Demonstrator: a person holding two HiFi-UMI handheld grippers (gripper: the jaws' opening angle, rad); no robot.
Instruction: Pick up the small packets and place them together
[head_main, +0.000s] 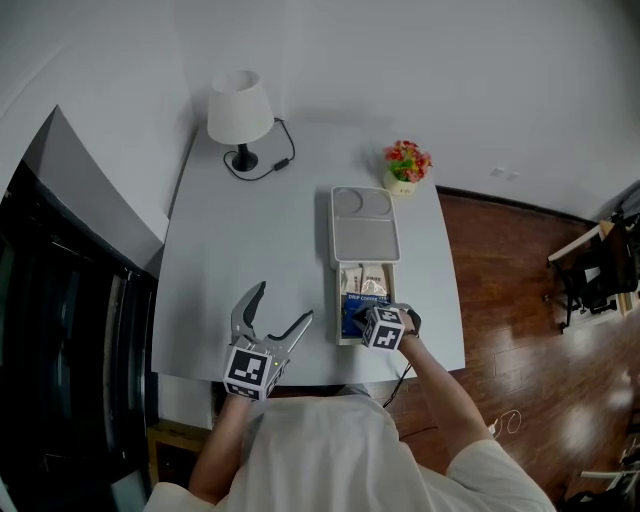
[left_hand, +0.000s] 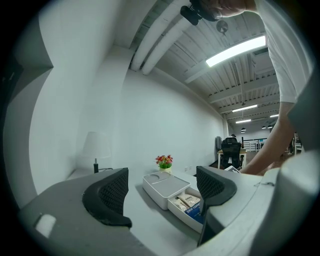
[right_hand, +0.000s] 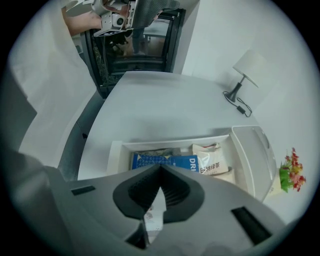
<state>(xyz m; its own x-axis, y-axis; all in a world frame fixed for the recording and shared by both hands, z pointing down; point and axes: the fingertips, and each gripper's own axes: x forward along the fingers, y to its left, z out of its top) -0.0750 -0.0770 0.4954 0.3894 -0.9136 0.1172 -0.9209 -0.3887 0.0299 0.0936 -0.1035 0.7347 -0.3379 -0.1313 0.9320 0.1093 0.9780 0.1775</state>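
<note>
Right tongs tight on white packet — lengthwise along them — left tongs apart.

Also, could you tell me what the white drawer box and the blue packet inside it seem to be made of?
White rectangular drawer box: probably moulded plastic, matte; rounded corners, uniform colour. Blue printed packet: likely thin foil or plastic film, flat with crisp print; cannot tell which.
</note>
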